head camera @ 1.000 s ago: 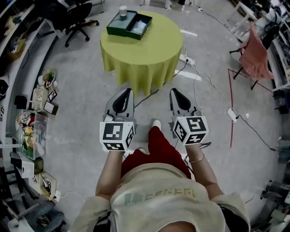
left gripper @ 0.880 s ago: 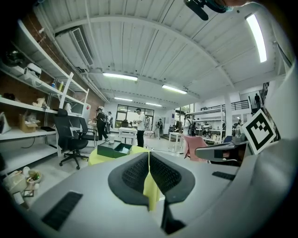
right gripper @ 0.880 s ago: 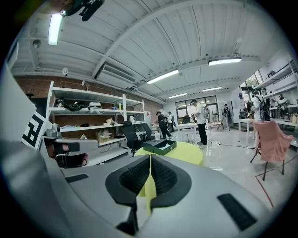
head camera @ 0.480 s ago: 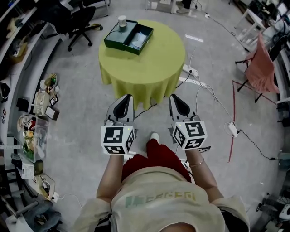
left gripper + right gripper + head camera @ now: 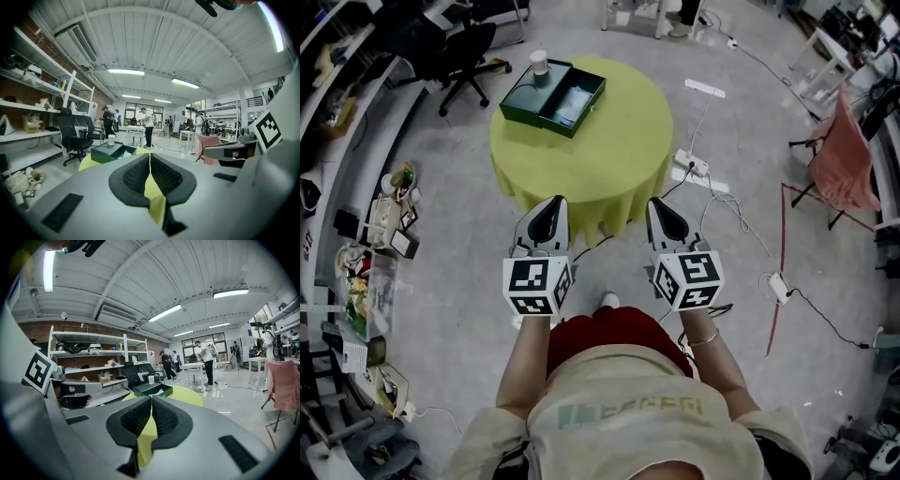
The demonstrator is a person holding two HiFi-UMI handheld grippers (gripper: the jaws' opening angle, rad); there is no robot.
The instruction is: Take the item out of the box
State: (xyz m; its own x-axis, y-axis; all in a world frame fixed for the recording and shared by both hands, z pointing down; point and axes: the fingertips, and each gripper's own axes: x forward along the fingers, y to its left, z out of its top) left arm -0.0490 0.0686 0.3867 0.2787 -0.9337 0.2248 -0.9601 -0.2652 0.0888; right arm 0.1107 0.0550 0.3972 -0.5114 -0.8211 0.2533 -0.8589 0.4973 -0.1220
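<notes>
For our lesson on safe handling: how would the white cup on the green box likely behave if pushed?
The cup stands upright and taller than wide, so a high push would probably tip it. Being round, it might then roll. It looks small beside the box, so likely light.

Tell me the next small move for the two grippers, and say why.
Probably step closer and carry both grippers forward over the table. The left gripper and right gripper are shut and empty, only at the table's near edge, while the open green box sits at its far side, likely beyond reach. Opening the jaws can wait.
</notes>
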